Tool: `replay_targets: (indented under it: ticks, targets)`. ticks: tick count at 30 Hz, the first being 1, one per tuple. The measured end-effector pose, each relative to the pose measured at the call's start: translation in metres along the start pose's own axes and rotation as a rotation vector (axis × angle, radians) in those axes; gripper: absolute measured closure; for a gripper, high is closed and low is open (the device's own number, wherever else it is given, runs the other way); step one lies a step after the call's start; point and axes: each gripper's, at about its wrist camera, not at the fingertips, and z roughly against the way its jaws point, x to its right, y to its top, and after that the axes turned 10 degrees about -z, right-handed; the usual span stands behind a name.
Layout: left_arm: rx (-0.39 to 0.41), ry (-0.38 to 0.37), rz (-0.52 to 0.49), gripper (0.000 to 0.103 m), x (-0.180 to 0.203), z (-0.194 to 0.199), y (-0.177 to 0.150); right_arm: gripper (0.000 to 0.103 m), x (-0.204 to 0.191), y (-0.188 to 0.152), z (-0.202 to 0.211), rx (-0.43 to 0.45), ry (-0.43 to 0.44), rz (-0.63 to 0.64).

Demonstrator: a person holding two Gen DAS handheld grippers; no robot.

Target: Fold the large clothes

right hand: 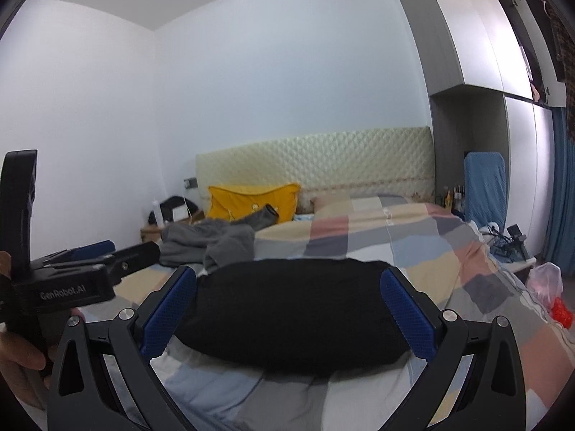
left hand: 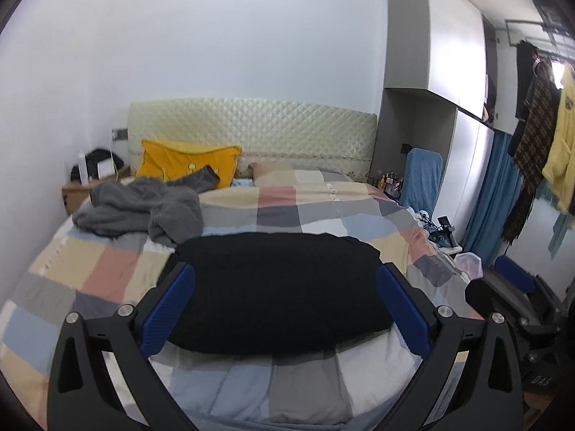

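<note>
You are holding the left gripper [left hand: 285, 309] spread wide and empty, the black garment [left hand: 276, 291] lying folded on the bed [left hand: 107, 269] ahead, the right gripper [right hand: 287, 312] likewise gaping. This fold looks finished; next, reaching for the grey garment [left hand: 140, 212].

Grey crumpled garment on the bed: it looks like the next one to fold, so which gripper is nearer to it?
Left. The left gripper sits on the grey garment's side; the right gripper hovers open over the folded black garment, farther away.

Black garment [left hand: 276, 287] side edges hidden behind blue pads [left hand: 169, 309]; nightstand [left hand: 77, 194] clutter too small to ID.
</note>
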Motion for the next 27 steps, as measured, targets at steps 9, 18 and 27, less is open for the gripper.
replay_targets:
  ticks: [9,18,27]
  targets:
    - [-0.081,0.066,0.067,0.001,-0.012,-0.014,-0.03,0.0,0.016,-0.025,-0.019,-0.05,-0.052,-0.014]
    - [-0.136,0.083,0.076,0.001,-0.012,-0.027,-0.04,0.0,0.02,-0.038,-0.034,-0.114,-0.047,-0.023]
    - [-0.151,0.093,0.062,0.001,-0.01,-0.031,-0.042,0.0,0.019,-0.038,-0.033,-0.117,-0.053,-0.026]
